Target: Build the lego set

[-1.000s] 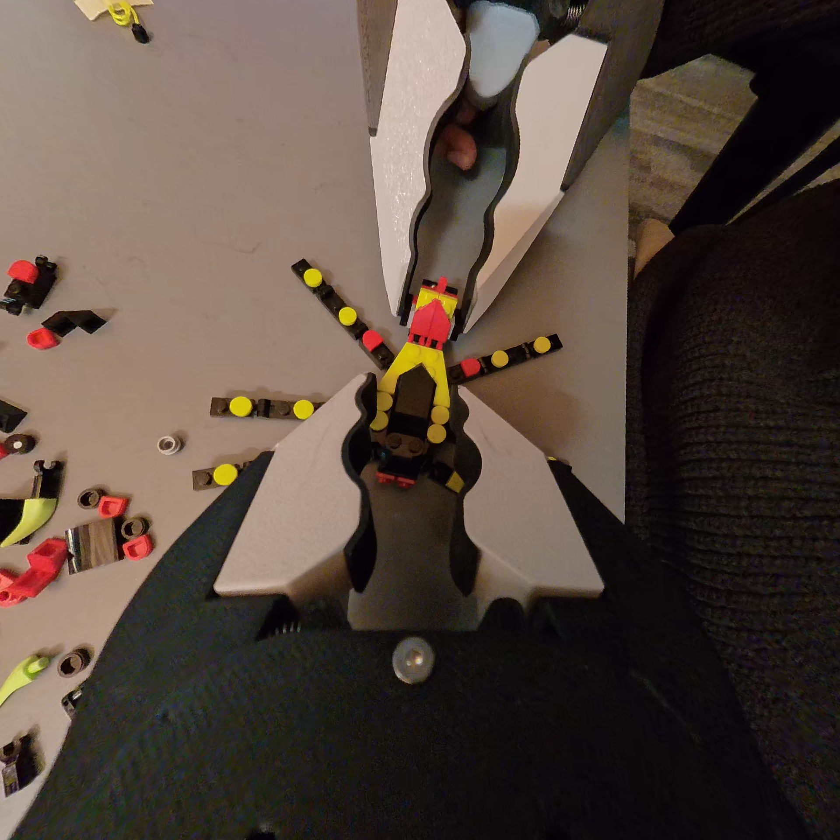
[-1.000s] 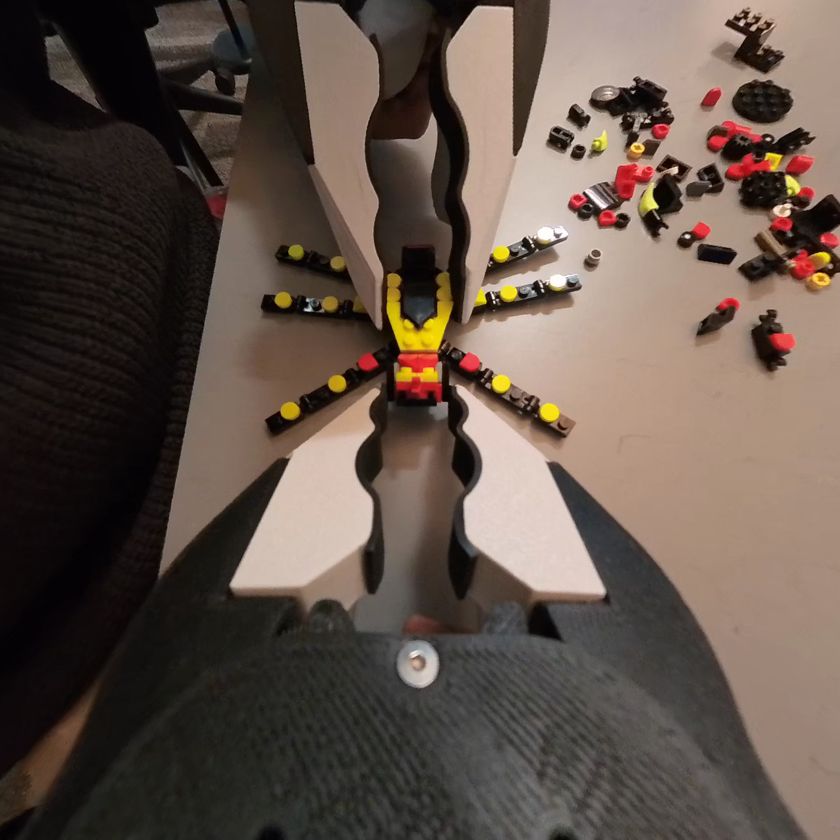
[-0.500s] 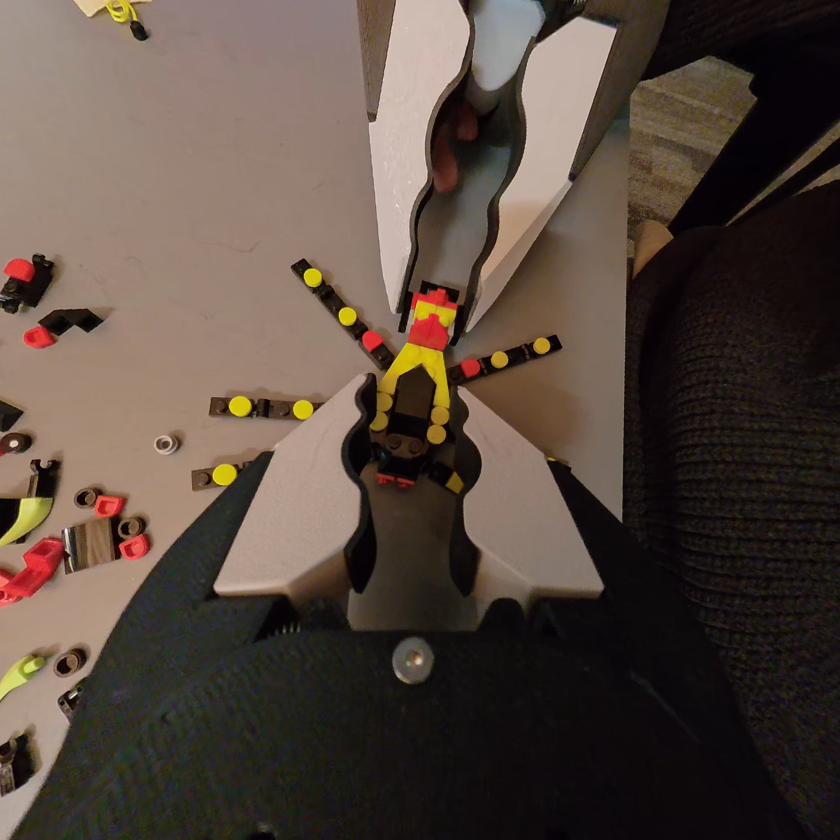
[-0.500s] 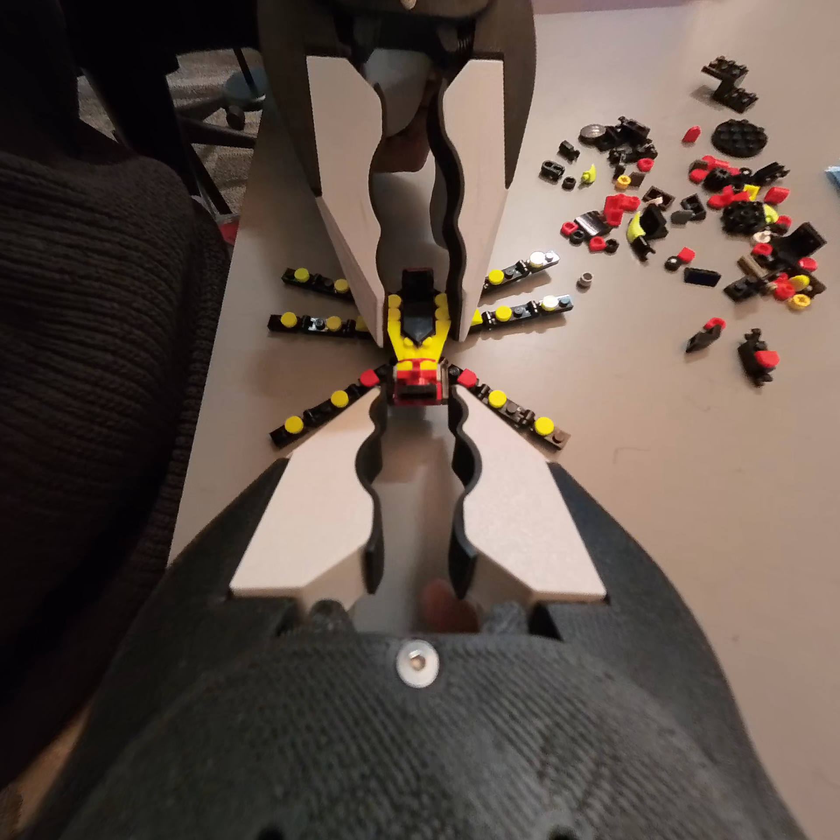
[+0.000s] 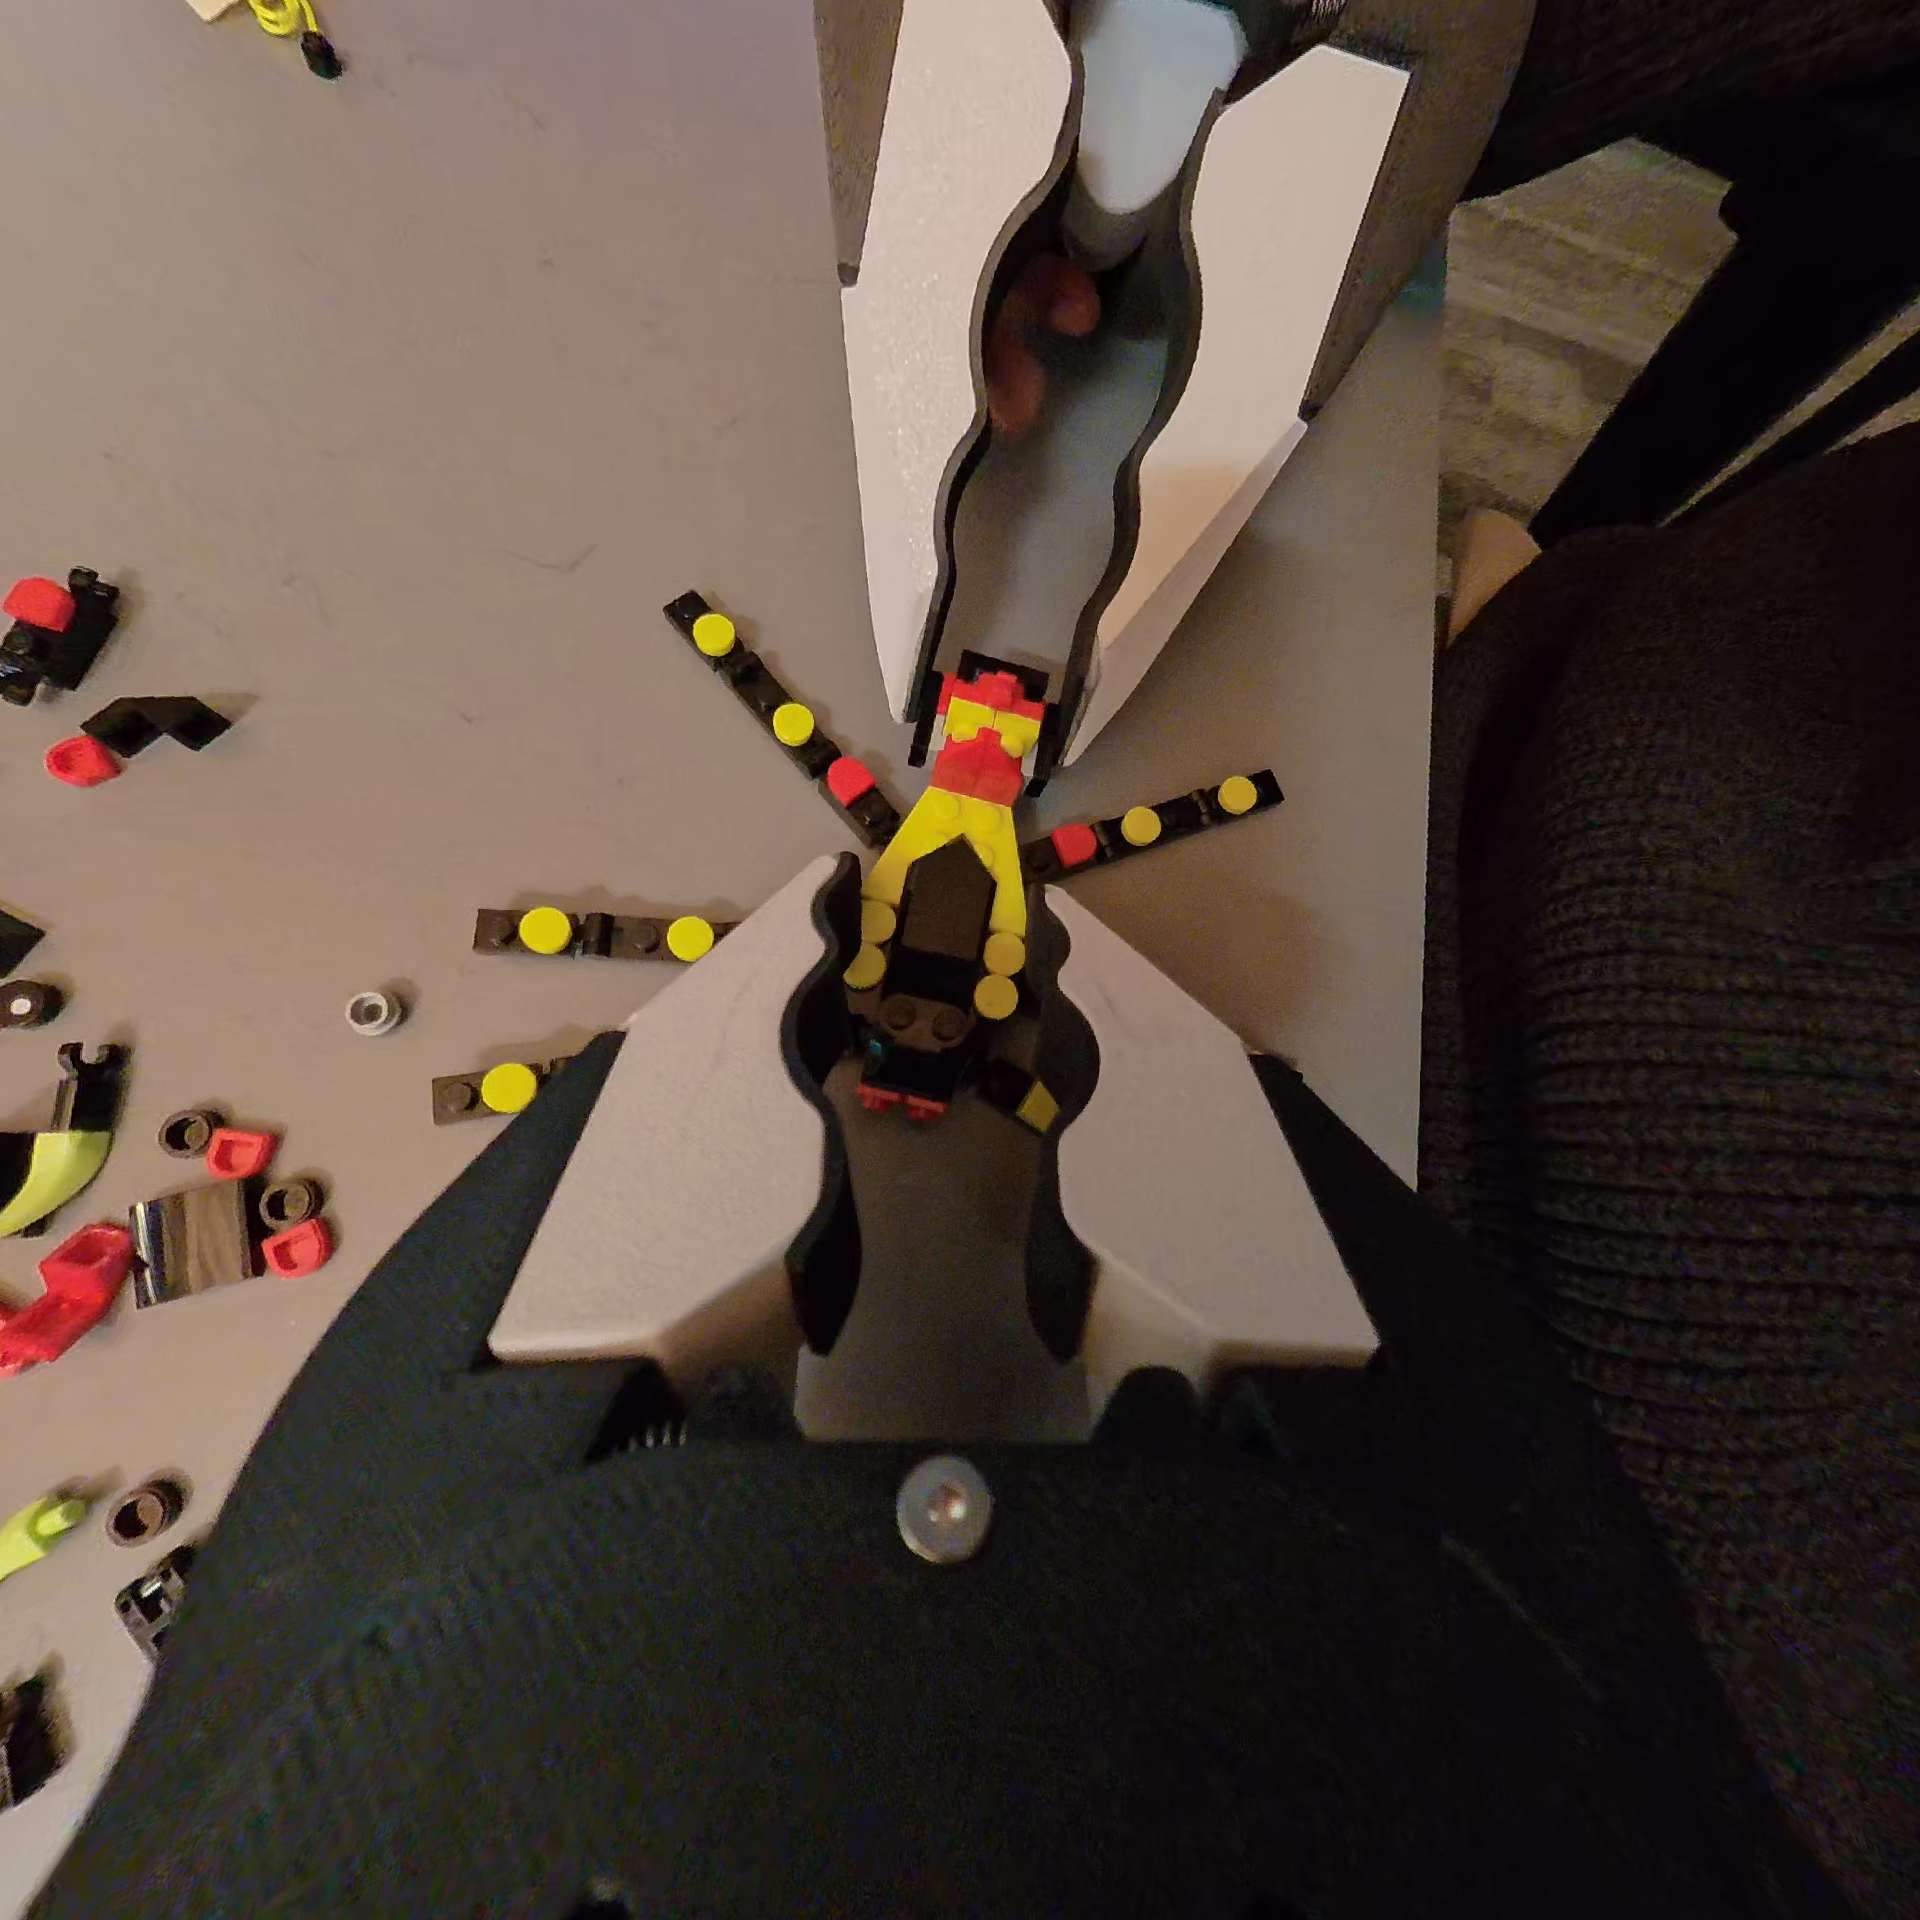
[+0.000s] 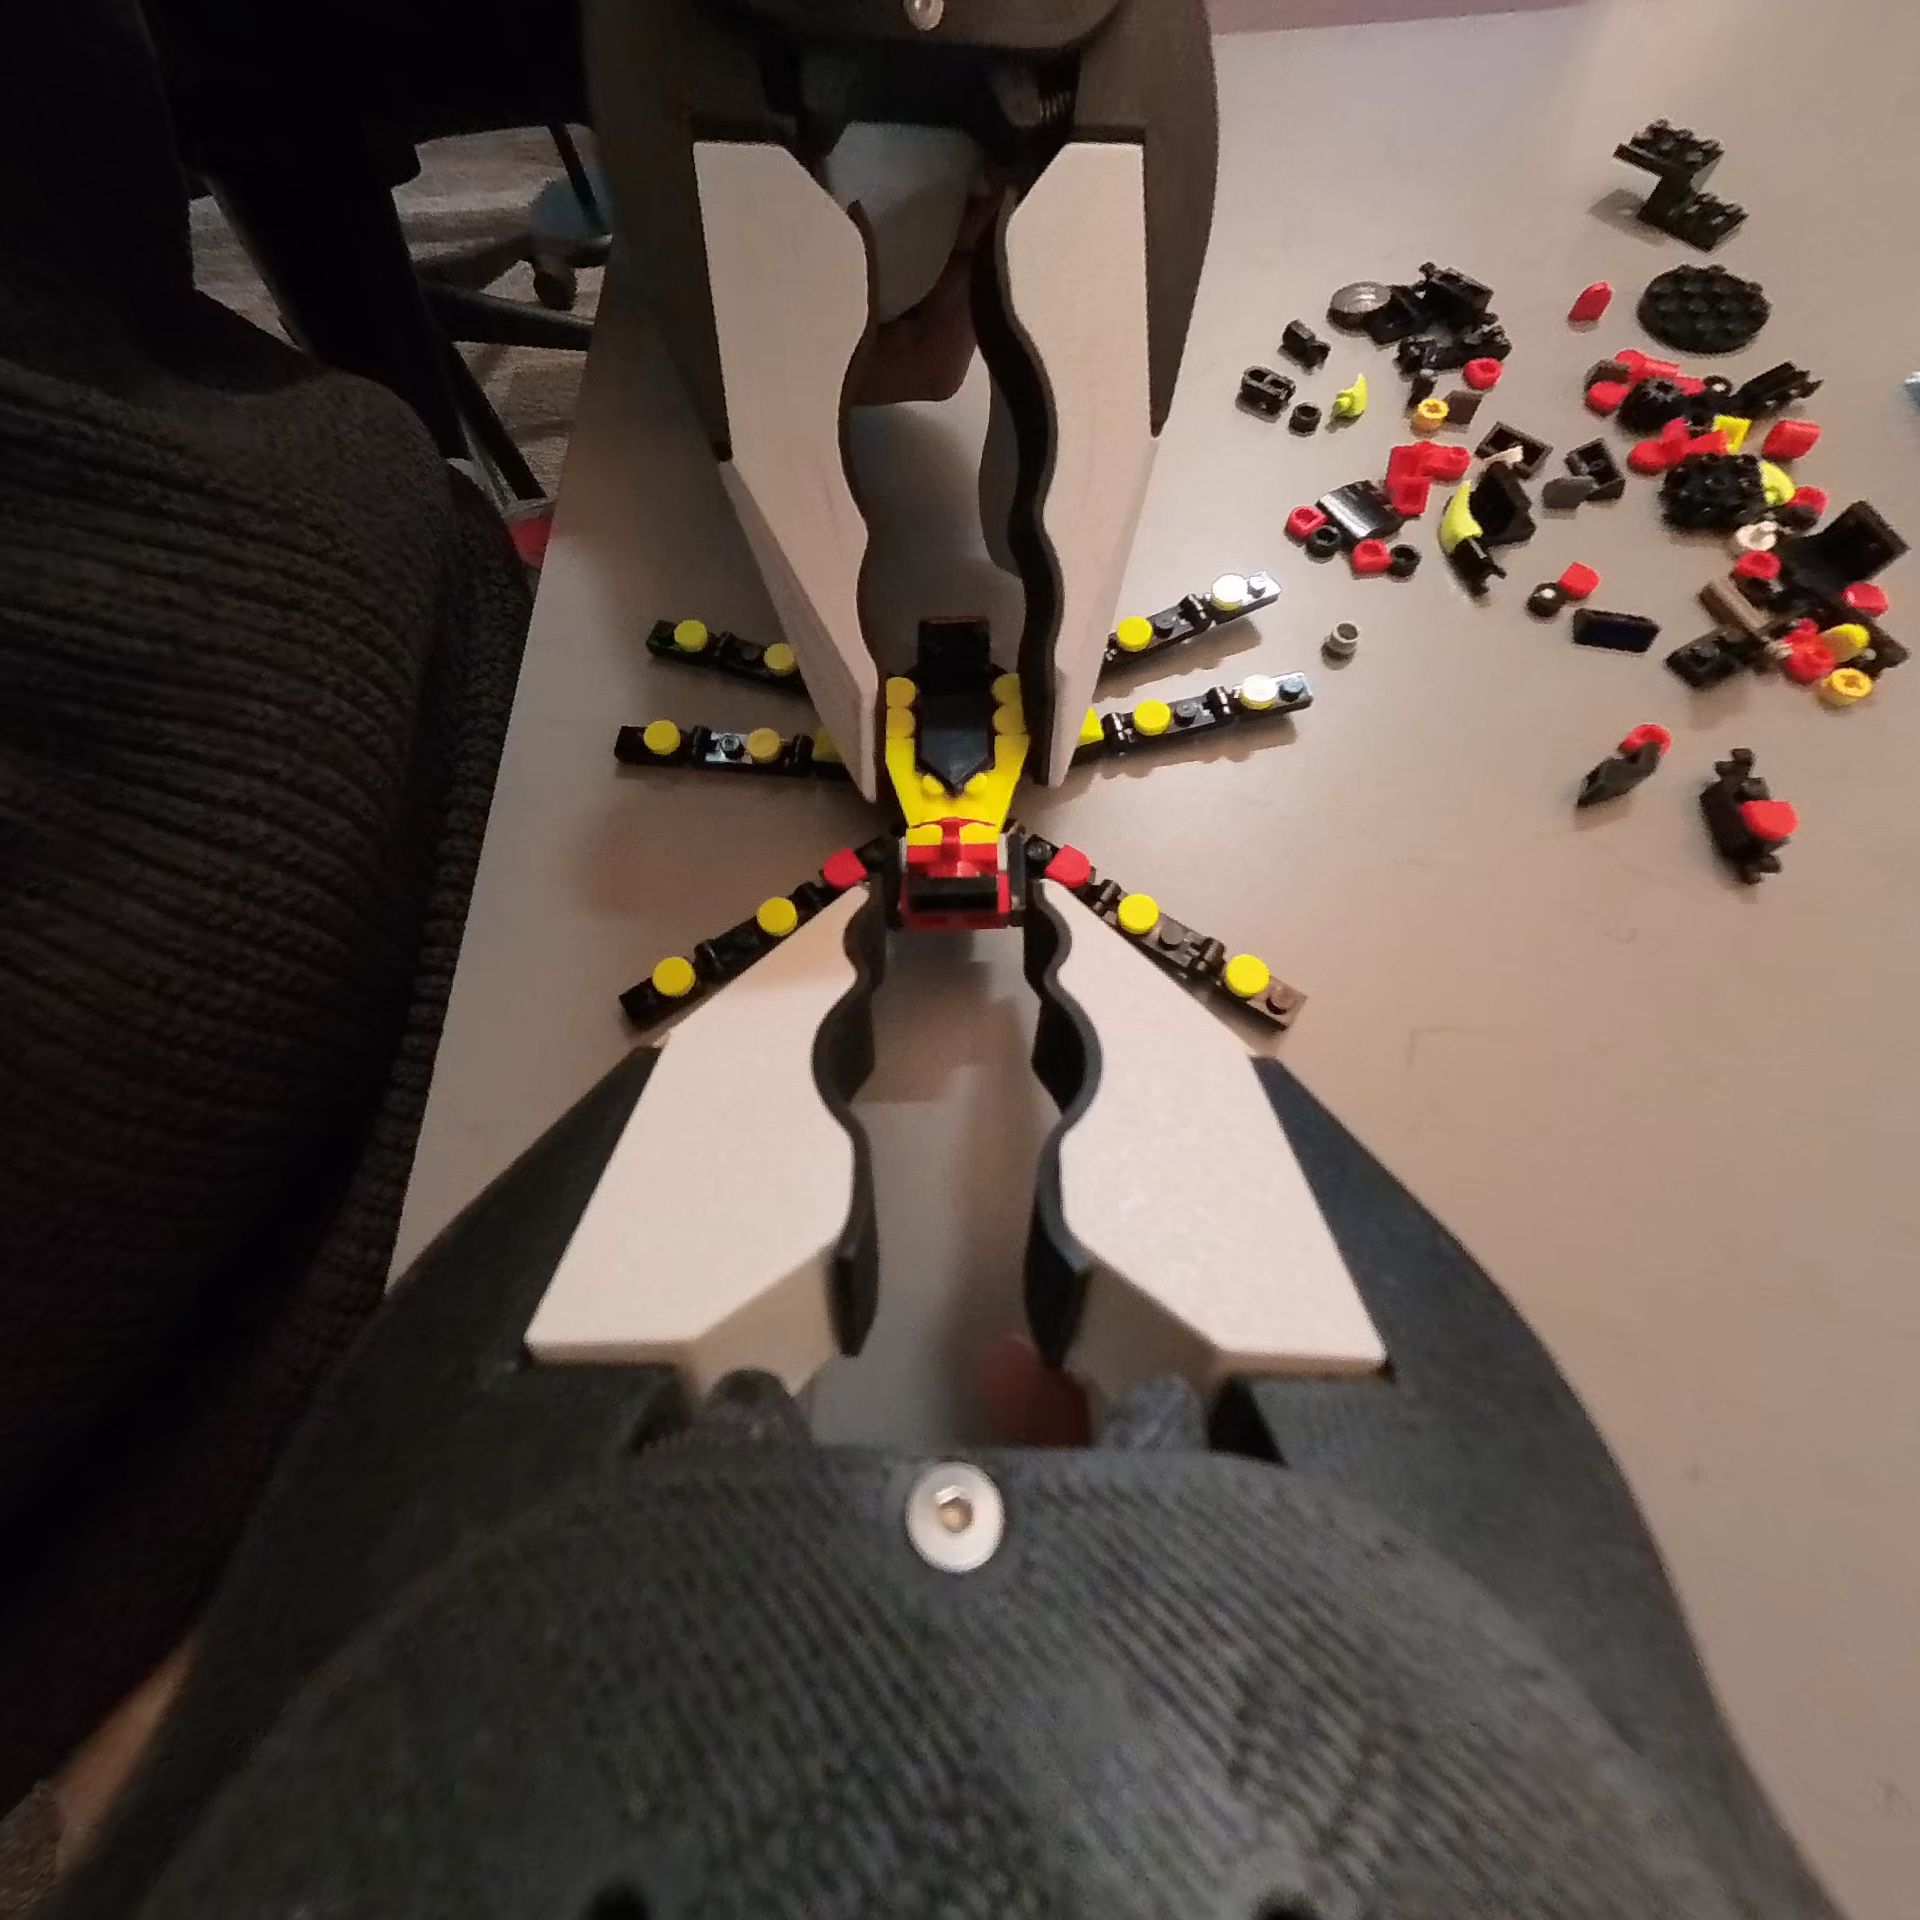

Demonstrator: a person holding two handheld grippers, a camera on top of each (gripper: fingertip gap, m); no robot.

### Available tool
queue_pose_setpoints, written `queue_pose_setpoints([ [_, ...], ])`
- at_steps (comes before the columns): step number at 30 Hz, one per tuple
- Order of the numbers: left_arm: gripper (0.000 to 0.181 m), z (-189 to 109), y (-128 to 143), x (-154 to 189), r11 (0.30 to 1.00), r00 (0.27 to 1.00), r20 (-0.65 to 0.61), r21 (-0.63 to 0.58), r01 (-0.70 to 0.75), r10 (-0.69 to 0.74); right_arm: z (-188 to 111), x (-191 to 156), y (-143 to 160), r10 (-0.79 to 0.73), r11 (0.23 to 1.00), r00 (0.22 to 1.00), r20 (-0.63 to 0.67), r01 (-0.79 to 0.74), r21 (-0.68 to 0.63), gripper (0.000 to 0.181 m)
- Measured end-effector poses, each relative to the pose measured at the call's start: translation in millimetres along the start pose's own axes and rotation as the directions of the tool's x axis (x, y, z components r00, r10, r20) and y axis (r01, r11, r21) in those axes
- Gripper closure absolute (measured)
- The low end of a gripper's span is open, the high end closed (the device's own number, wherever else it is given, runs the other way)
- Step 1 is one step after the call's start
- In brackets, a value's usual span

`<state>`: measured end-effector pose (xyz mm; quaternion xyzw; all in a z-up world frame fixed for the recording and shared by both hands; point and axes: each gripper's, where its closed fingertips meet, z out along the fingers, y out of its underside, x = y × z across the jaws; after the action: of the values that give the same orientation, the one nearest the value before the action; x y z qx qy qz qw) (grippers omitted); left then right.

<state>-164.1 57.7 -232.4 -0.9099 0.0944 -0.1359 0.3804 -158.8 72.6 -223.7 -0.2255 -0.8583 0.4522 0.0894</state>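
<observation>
A lego spider (image 5: 940,831) lies on the grey table (image 5: 416,416), with a yellow, black and red body and black legs (image 5: 769,707) carrying yellow dots. My left gripper (image 5: 940,925) is shut on its black and yellow rear half. My right gripper (image 5: 992,717) comes from the opposite side and is shut on the red head end. In the right wrist view the spider (image 6: 951,790) lies between my right gripper (image 6: 951,909) and my left gripper (image 6: 956,764), with its legs (image 6: 1174,935) splayed on the table to both sides.
Several loose red, black and yellow-green pieces (image 6: 1662,468) lie scattered beyond the spider, also in the left wrist view (image 5: 156,1195). A small grey stud (image 5: 374,1010) lies alone. The table edge (image 5: 1429,727) runs close by, with a dark knit garment (image 6: 208,831) past it.
The red head end, tilted a second ago, now sits straight between my right gripper's fingers. The right wrist view has tipped up slightly. My left gripper has held still.
</observation>
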Motion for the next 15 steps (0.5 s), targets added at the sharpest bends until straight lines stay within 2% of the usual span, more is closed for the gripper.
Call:
queue_pose_setpoints([
  [1, 0.153, 0.0, 0.1, 0.0, 1.0, 1.0, 0.0, -0.002, 0.003, -0.003, 0.1, 0.1, -0.2, -0.002, 1.0, 1.0, 0.002, 0.002, 0.0, 0.156],
  [15, 0.153, -1.1, 0.8, -1.5, 1.0, 1.0, -0.005, -0.006, 0.013, -0.013, 1.8, 1.0, -0.6, 0.006, 1.0, 1.0, 0.024, -0.006, -0.005, 0.156],
])
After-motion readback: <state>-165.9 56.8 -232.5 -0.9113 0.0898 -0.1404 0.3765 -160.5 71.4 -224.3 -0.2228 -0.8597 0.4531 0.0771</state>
